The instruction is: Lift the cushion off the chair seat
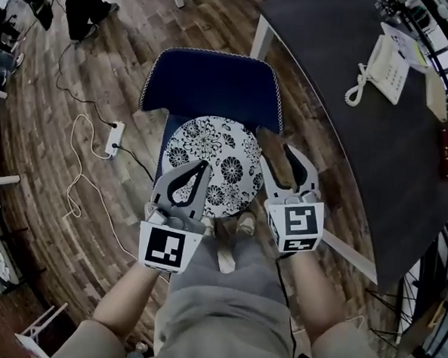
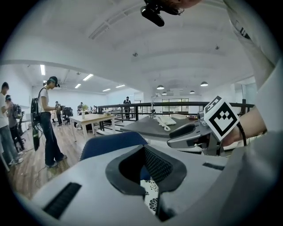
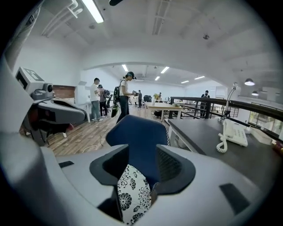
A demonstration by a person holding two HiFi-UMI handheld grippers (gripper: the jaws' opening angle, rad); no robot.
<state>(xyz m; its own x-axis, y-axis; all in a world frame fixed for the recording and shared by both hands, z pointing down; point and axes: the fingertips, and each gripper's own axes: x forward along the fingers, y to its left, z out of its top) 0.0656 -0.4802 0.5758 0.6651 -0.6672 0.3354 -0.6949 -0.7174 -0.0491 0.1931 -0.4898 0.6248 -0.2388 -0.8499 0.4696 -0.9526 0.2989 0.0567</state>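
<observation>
Risking a lopsided lift here. Seeing the right gripper [image 1: 283,164] wide open at 3 o'clock of the cushion [image 1: 214,147], with the rim showing in the gap but nothing pinched. Seeing the left gripper [image 1: 203,167] closed tip to tip, holding nothing, laid over the patterned top from 7 o'clock. Closing only on the right would hoist one edge, letting the rest sag and peel out of a thin bite (soft stuffing, most likely). Pressing down with the shut left tips could shove it toward 6 o'clock, off the front of the seat [image 1: 168,144]. Swinging wide on the right could knock the bench [image 1: 340,144] at 2 o'clock. Lying flat on the seat of the chair [image 1: 211,79], flowered face up, backrest at 12 o'clock. Being round, offering no long axis and no heading worth naming.
</observation>
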